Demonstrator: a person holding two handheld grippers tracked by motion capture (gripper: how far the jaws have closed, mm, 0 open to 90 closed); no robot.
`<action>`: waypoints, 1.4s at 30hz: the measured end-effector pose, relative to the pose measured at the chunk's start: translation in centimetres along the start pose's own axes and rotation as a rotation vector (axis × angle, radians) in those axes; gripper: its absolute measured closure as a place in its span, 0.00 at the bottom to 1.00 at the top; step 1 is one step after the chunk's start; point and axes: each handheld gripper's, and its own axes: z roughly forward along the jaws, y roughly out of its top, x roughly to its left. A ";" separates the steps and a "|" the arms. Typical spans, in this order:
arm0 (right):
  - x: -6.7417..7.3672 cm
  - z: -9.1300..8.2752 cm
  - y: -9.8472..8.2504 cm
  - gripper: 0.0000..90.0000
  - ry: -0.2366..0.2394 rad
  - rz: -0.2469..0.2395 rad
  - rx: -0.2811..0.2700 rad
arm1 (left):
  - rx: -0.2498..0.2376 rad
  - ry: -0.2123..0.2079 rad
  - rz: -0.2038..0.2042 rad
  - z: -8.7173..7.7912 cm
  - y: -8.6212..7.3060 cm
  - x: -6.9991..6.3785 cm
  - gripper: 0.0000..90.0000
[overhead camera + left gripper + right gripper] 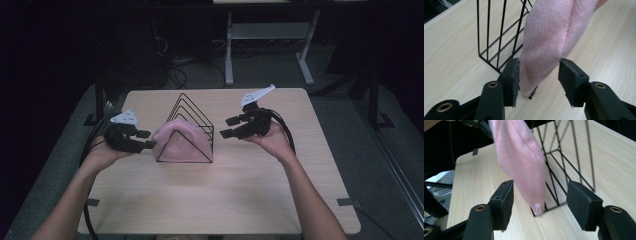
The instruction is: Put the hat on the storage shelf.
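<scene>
A pink cloth [177, 142] hangs over the front triangle of a black wire rack [192, 107] in the middle of the table. My left gripper [146, 139] is at the cloth's left edge. In the left gripper view its jaws stand open around the cloth's [549, 37] lower corner; the right pad is clear of it and the left pad is close beside it. My right gripper [226, 127] hovers open to the right of the rack, apart from it. In the right gripper view the cloth [519, 157] and rack wires [569, 165] lie beyond the open jaws, with nothing between the pads.
The light wooden table [225, 200] has bare surface in front of the rack and on both sides. Black cables trail from both grippers. Beyond the far edge stands a white table frame [230, 50] on a dark floor.
</scene>
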 end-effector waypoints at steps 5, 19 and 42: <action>-0.5 -1.7 -1.7 0.39 -0.043 0.031 -0.007 | 0.002 -0.007 -0.035 0.2 -0.7 0.0 0.49; -1.0 -5.2 -6.3 0.33 -0.109 0.118 -0.014 | 0.019 -0.002 -0.062 0.1 -1.9 -0.5 0.40; -1.0 -7.5 -12.9 0.32 -0.150 0.232 -0.002 | 0.006 0.017 -0.105 0.6 -4.6 -1.6 0.34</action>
